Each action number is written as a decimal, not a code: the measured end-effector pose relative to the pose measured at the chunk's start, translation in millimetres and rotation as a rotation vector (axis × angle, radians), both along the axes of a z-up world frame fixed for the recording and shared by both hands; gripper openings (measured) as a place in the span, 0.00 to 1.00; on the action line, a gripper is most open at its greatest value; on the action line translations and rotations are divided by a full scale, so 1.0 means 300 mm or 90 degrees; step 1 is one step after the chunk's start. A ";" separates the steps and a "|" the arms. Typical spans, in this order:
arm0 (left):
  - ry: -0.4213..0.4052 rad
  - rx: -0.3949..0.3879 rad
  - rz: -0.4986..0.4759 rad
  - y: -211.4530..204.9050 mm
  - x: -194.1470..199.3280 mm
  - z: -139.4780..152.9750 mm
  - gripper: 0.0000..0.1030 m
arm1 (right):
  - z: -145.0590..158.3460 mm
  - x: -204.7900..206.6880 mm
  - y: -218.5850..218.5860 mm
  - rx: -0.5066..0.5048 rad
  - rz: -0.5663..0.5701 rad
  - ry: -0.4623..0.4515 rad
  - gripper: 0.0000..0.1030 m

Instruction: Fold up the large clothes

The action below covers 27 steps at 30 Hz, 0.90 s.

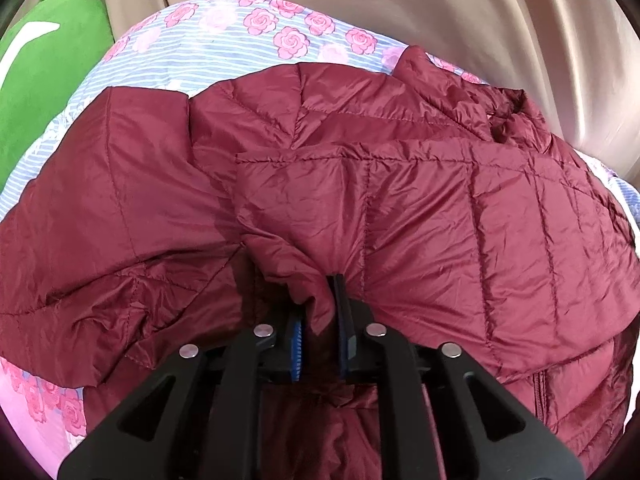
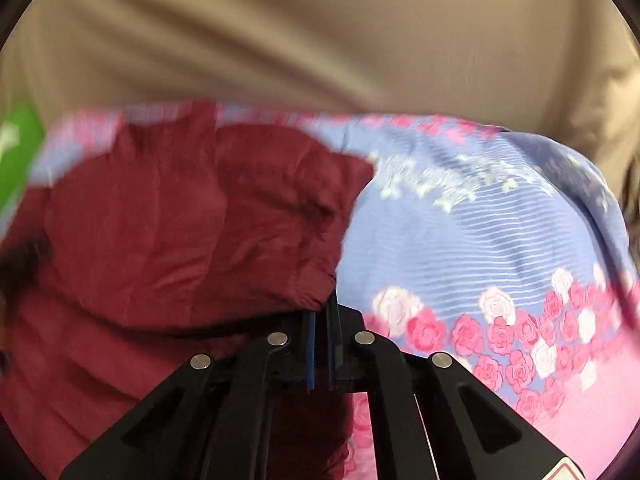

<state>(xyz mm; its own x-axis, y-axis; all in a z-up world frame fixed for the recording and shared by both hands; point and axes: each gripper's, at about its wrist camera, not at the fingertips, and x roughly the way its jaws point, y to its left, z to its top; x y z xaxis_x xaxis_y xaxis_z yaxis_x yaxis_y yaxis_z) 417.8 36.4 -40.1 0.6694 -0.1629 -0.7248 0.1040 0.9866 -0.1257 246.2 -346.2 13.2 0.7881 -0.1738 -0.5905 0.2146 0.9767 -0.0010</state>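
A maroon quilted puffer jacket (image 1: 420,200) lies partly folded on a flowered bedsheet (image 1: 224,48). Its collar is at the upper right in the left wrist view and a sleeve lies across its left side. My left gripper (image 1: 320,308) is shut on a bunched fold of the jacket's near edge. In the right wrist view, which is motion-blurred, the jacket (image 2: 160,232) fills the left half. My right gripper (image 2: 324,312) is shut on the jacket's lower right corner, above the sheet (image 2: 480,232).
A green cushion (image 1: 44,92) with white marks lies at the far left, also in the right wrist view (image 2: 16,152). Beige fabric (image 1: 440,12) rises behind the bed in both views. A pink band of the sheet (image 2: 580,408) runs along the near edge.
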 end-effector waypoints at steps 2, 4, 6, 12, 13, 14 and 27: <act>-0.003 0.007 -0.010 0.000 -0.012 -0.001 0.21 | -0.027 -0.001 -0.037 0.010 -0.020 0.017 0.01; -0.006 0.032 -0.019 -0.025 -0.014 -0.004 0.22 | -0.123 0.046 -0.070 0.035 -0.025 0.096 0.01; -0.008 0.048 -0.020 -0.033 -0.015 -0.006 0.22 | -0.165 0.048 -0.054 0.014 -0.018 0.126 0.03; -0.007 0.046 -0.020 -0.029 -0.012 -0.003 0.22 | -0.025 -0.067 -0.063 0.037 -0.079 0.061 0.09; -0.008 0.049 -0.020 -0.031 -0.015 -0.001 0.22 | -0.007 -0.072 -0.072 0.051 -0.087 0.050 0.11; -0.008 0.054 -0.021 -0.034 -0.010 -0.003 0.22 | 0.022 -0.073 -0.074 0.076 -0.086 0.037 0.11; -0.008 0.060 -0.018 -0.053 -0.009 -0.006 0.25 | -0.158 0.148 -0.019 0.108 -0.060 0.122 0.05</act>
